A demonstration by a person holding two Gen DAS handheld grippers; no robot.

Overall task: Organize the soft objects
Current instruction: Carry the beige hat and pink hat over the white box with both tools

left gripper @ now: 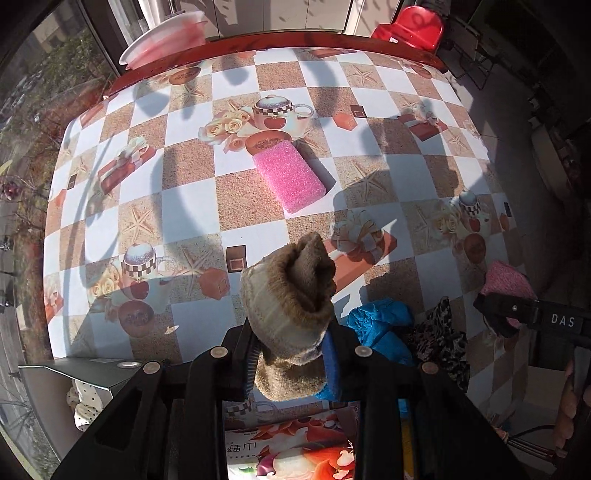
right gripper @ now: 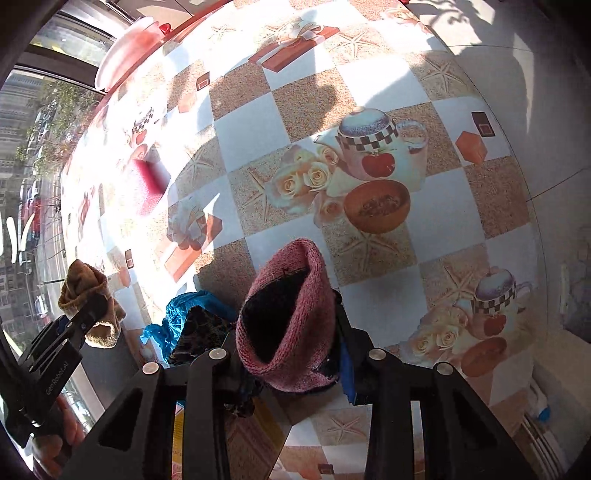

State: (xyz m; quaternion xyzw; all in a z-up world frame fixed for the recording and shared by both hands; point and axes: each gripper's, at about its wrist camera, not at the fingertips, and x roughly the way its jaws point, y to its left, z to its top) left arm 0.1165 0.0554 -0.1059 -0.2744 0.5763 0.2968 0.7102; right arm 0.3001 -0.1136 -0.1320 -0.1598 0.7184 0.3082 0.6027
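Observation:
My left gripper (left gripper: 291,350) is shut on a brown and cream knitted sock (left gripper: 291,306) and holds it above the near part of the table. It also shows at the left of the right wrist view (right gripper: 92,295). My right gripper (right gripper: 291,354) is shut on a pink knitted hat (right gripper: 291,314) with a dark lining. The hat also shows at the right of the left wrist view (left gripper: 506,284). A blue cloth (left gripper: 384,325) and a dark patterned cloth (left gripper: 443,336) lie crumpled on the table between the grippers. A pink sponge (left gripper: 290,175) lies mid-table.
The table (left gripper: 192,184) has a checkered printed cover and a red rim. A pink-and-white basin (left gripper: 166,37) stands past the far left edge, a red chair (left gripper: 413,26) past the far right. A printed box (left gripper: 295,454) lies below my left gripper.

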